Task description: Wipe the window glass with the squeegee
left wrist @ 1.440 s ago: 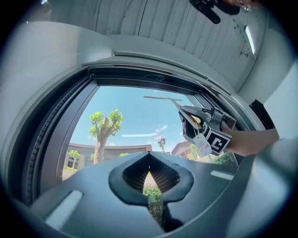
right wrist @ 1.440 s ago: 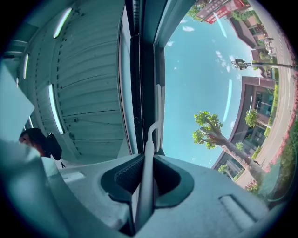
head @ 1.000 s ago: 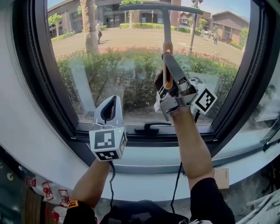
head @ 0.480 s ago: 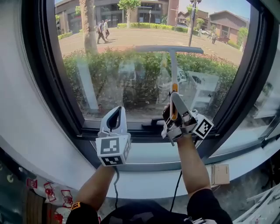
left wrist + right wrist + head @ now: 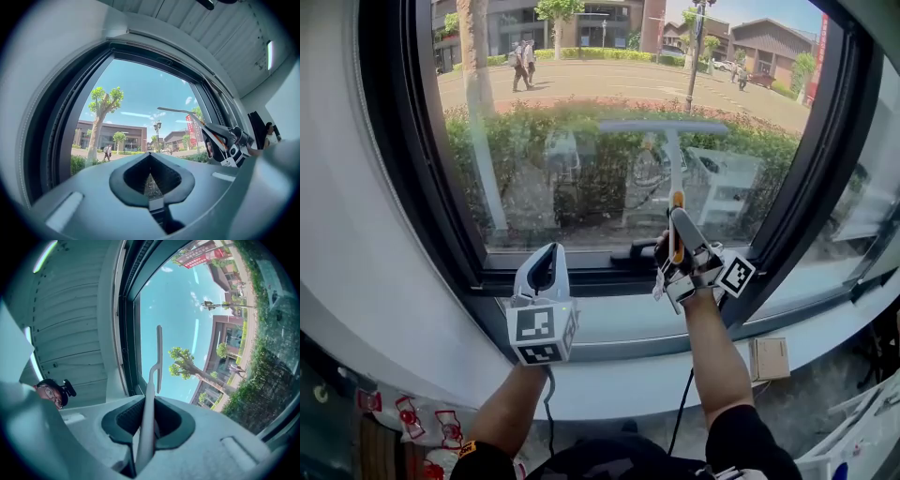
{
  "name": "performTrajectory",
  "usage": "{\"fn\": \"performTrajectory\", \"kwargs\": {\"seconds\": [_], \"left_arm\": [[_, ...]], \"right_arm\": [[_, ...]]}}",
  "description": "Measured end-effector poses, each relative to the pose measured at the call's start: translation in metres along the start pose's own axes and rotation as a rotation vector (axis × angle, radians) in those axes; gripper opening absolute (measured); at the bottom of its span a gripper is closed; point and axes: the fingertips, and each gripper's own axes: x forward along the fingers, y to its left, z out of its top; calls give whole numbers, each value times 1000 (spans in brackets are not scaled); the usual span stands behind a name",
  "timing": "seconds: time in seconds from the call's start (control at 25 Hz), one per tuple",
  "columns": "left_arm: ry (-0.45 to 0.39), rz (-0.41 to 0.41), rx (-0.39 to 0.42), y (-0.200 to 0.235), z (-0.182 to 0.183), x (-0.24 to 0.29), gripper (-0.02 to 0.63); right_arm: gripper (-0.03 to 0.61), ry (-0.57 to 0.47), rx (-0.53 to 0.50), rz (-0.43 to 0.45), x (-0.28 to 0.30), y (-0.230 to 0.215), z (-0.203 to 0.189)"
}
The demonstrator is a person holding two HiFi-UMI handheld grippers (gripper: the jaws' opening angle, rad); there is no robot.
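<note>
Left gripper (image 5: 546, 261) hangs low, left of centre, over the lower window frame (image 5: 581, 279). Its jaws are pinched together with nothing between them, probably to keep it clear of the stroke path. Squeegee (image 5: 672, 155) is right of centre and looks to be against the window glass (image 5: 562, 159), blade horizontal, shaft vertical. Right gripper (image 5: 677, 225) clamps its handle from below, likely so the pull runs along the shaft.
</note>
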Motion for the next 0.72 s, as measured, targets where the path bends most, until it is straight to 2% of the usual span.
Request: {"fn": "performTrajectory", "kwargs": {"seconds": [0.2,0.36,0.56,0.72], "left_arm": [[20,23,17,5,-1,-4,18],[-26,47,55,-5,22,8,18],[-113,44,110,-42,67,38,18],[-182,51,137,-69,101,59,18]], "right_arm": [[48,0,-7,55,9,16,7],[48,34,-63,126,30,37,30],[48,36,-142,228,66,69,99],[48,37,-179,276,96,89,159]]}}
